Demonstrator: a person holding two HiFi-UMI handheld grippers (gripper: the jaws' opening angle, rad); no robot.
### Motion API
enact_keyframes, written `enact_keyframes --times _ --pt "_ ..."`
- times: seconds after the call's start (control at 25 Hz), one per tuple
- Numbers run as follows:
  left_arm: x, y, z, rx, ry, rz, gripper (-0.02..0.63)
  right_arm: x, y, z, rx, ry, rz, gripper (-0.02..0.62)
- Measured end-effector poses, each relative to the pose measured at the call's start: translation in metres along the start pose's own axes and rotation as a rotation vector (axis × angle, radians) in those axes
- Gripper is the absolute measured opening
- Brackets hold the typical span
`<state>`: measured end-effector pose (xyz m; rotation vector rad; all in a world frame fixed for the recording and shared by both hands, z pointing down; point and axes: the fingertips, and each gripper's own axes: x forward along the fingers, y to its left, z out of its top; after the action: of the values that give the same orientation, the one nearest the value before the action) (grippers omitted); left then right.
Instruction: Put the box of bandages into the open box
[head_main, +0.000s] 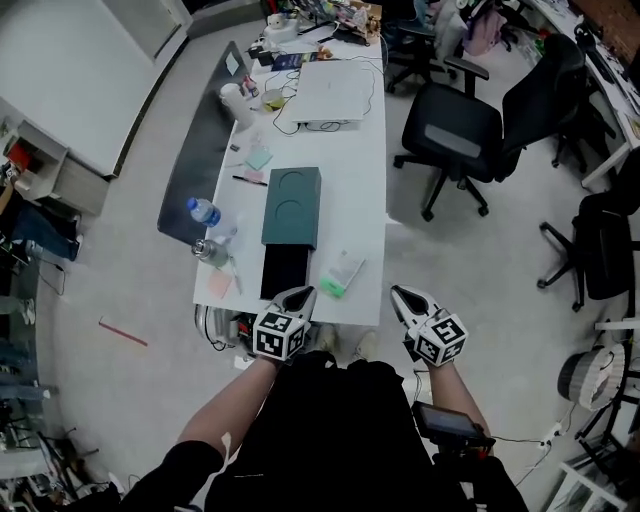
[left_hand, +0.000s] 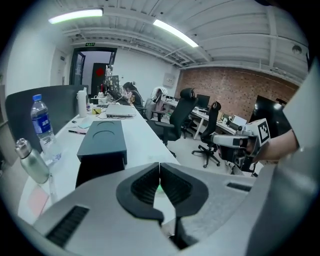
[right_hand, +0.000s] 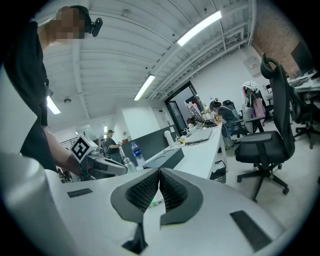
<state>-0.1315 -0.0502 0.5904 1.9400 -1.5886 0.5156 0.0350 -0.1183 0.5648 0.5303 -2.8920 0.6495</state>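
The box of bandages (head_main: 342, 274), white with a green end, lies near the front edge of the white table (head_main: 365, 190). Just left of it is the open black box (head_main: 284, 270), and beyond that its dark green lid (head_main: 291, 205). My left gripper (head_main: 303, 293) hangs shut and empty at the table's front edge, in front of the open box. My right gripper (head_main: 400, 293) is shut and empty too, off the table's front right corner. In the left gripper view the shut gripper (left_hand: 159, 172) points along the table past the lid (left_hand: 103, 137). The right gripper view shows that gripper (right_hand: 159, 180) shut.
A water bottle (head_main: 203, 211) and a smaller bottle (head_main: 208, 250) stand at the table's left edge. Sticky notes, a pen and a closed laptop (head_main: 330, 95) lie farther back. A black office chair (head_main: 455, 135) stands right of the table.
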Motion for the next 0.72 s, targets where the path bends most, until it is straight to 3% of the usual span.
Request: enact_keyframes --times 0.48,0.72 --pt "0.058 -0.007 -0.006 0.087 0.183 -0.088 0.014 0.002 -0.012 -0.008 0.032 0.0 -0.075 0.028" --pt "0.084 -0.007 -0.008 0.127 0.265 -0.093 0.12 -0.004 -0.017 -0.004 0.038 -0.016 -0.102 0.028"
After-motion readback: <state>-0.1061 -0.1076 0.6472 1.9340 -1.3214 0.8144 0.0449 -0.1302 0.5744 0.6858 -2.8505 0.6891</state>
